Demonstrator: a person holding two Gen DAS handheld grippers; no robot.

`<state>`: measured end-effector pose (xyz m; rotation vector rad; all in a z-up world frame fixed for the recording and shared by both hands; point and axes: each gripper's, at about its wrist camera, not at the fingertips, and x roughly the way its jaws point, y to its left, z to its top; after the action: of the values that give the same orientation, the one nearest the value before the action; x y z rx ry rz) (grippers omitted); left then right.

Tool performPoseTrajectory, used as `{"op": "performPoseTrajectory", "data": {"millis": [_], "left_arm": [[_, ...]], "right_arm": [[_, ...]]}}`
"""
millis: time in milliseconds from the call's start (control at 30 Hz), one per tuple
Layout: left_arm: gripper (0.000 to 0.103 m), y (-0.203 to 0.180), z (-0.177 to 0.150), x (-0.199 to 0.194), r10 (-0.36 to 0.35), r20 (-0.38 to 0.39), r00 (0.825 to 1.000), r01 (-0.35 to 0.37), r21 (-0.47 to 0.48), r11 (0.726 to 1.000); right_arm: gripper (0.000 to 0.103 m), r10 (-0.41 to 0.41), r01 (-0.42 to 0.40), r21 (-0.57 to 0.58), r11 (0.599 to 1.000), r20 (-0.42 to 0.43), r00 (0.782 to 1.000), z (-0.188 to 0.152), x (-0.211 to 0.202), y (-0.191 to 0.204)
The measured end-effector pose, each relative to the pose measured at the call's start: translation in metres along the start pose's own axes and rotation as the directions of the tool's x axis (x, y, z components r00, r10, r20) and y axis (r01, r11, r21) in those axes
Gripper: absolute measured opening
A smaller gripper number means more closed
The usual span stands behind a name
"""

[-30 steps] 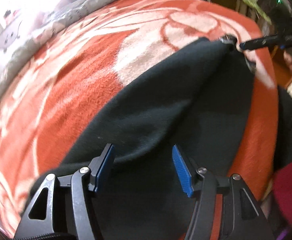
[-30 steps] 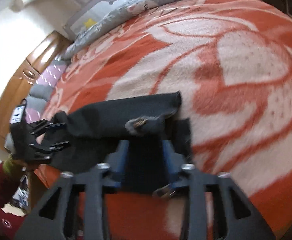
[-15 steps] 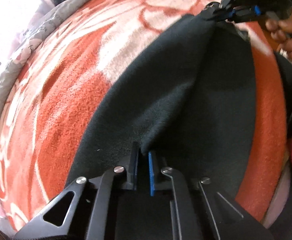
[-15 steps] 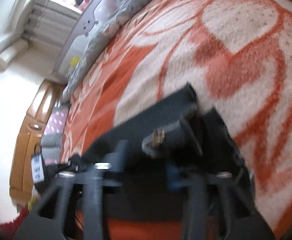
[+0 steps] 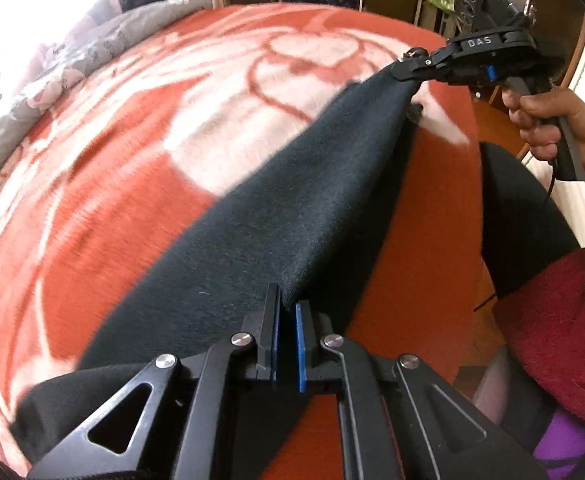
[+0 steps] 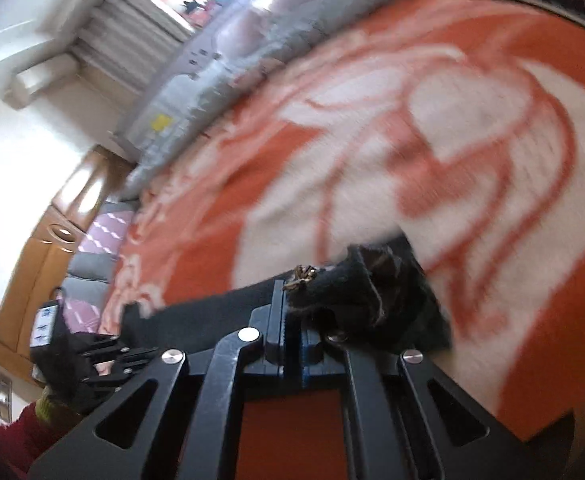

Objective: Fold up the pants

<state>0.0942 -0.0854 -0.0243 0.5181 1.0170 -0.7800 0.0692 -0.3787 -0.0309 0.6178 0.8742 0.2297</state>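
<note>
The dark pants (image 5: 292, 216) hang stretched between your two grippers above the orange and white patterned blanket (image 5: 104, 184), with the lower layer still draped on the bed near you. You have a long fold edge pinched up: your left gripper (image 5: 286, 322) is clamped down tight on the fabric at the near end, blue pads almost meeting with only cloth between them, and your right gripper (image 5: 406, 70) grips the far end, where a small metal fastening shows beside the pinch. From the right wrist view, that gripper (image 6: 291, 322) is likewise closed narrow on a bunched end of the pants (image 6: 344, 292). Long axis: it runs from the left gripper diagonally away to the right gripper, roughly along the bed's near edge, taut along the top ridge and sagging below. Which end is waist and which is cuff you cannot read for certain; the fastening suggests waist at the right. Progress, judged from the lie: early to middle. The garment looks doubled lengthwise and lifted, but no crosswise fold is laid down yet, and nothing is smoothed flat. What looks left is carrying the edge over, setting it down, then folding end to end. Both views are motion-blurred, so fine creases are unreadable.
</note>
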Motion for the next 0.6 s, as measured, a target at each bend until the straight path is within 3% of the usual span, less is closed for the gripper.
{"op": "performPoseTrajectory", "data": {"millis": [100,167,200,267,300,400,433,533,600], "left_arm": [[0.013,-0.007,-0.009,0.023,0.016,-0.066,0.998,-0.019,-0.047,0.999],[0.014,-0.008,-0.011,0.026,0.023,-0.072,0.997,-0.029,-0.084,0.996],[0.019,-0.009,-0.012,0.021,0.03,-0.062,0.998,-0.036,-0.105,0.994],[0.043,-0.009,-0.015,0.009,0.025,-0.047,0.999,-0.033,-0.16,0.987],[0.056,-0.008,-0.017,0.001,0.037,-0.03,0.999,-0.042,-0.185,0.982],[0.064,-0.002,-0.024,-0.02,0.081,-0.01,0.997,-0.08,-0.278,0.957],[0.066,0.003,-0.029,-0.026,0.093,-0.007,0.996,-0.09,-0.324,0.942],[0.073,0.023,-0.046,-0.05,0.114,0.022,0.993,-0.089,-0.482,0.871],[0.08,0.045,-0.06,-0.067,0.121,0.038,0.992,-0.072,-0.616,0.785]], "right_arm": [[0.006,-0.04,0.041,0.035,0.999,-0.016,0.999,-0.005,0.013,-0.021],[0.007,-0.06,0.062,0.04,0.997,-0.047,0.997,-0.01,0.021,-0.026],[0.008,-0.064,0.066,0.037,0.997,-0.06,0.996,-0.012,0.023,-0.026],[0.011,-0.061,0.064,0.033,0.997,-0.083,0.995,-0.016,0.019,-0.026],[0.014,-0.058,0.061,0.027,0.998,-0.084,0.995,-0.018,0.014,-0.025],[0.036,-0.081,0.083,0.026,0.996,-0.056,0.995,-0.019,-0.007,-0.025],[0.042,-0.088,0.088,0.029,0.996,-0.03,0.996,-0.019,-0.015,-0.025],[0.042,-0.059,0.059,0.003,0.998,0.046,0.997,-0.017,-0.04,-0.016],[0.042,-0.007,0.009,-0.04,0.999,0.059,0.998,-0.015,-0.044,-0.001]]}}
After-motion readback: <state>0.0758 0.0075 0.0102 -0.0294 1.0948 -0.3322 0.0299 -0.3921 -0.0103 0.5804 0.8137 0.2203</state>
